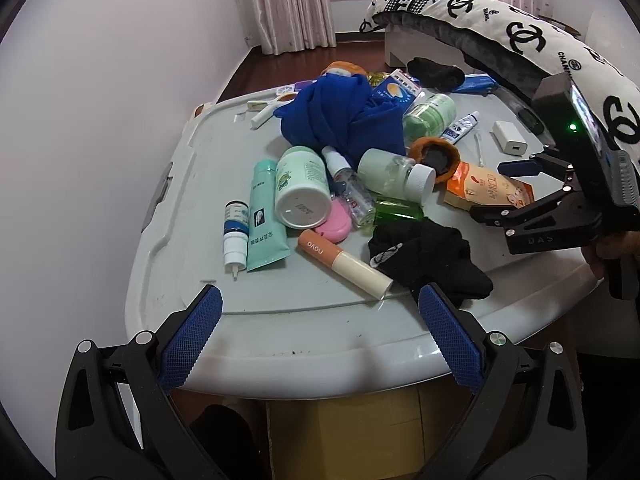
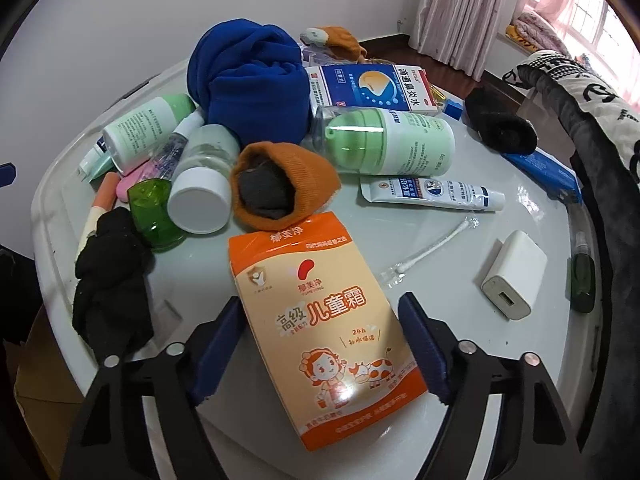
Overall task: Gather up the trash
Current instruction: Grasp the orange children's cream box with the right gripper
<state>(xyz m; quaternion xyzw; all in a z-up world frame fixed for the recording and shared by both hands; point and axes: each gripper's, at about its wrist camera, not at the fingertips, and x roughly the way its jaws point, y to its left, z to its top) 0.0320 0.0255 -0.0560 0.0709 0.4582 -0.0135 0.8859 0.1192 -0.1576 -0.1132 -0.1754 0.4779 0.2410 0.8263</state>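
An orange children's-cream box point(image 2: 320, 320) lies flat on the grey-white table point(image 2: 460, 380), with my open right gripper point(image 2: 324, 316) straddling it, one finger on each side. The box also shows in the left wrist view point(image 1: 486, 190), with the right gripper point(image 1: 516, 188) over it. My left gripper point(image 1: 320, 308) is open and empty at the table's near edge, in front of a peach-and-cream novo tube point(image 1: 344, 264) and a black sock point(image 1: 428, 258).
The table holds a blue cloth point(image 1: 344, 116), green-white bottles point(image 1: 302, 188), a teal tube point(image 1: 264, 216), a white dropper bottle point(image 1: 235, 228), an orange sock point(image 2: 280, 188), a medicine box point(image 2: 372, 88), an ointment tube point(image 2: 432, 194), a cotton swab point(image 2: 428, 252) and a white charger point(image 2: 514, 276). A patterned pillow point(image 1: 520, 28) lies to the right.
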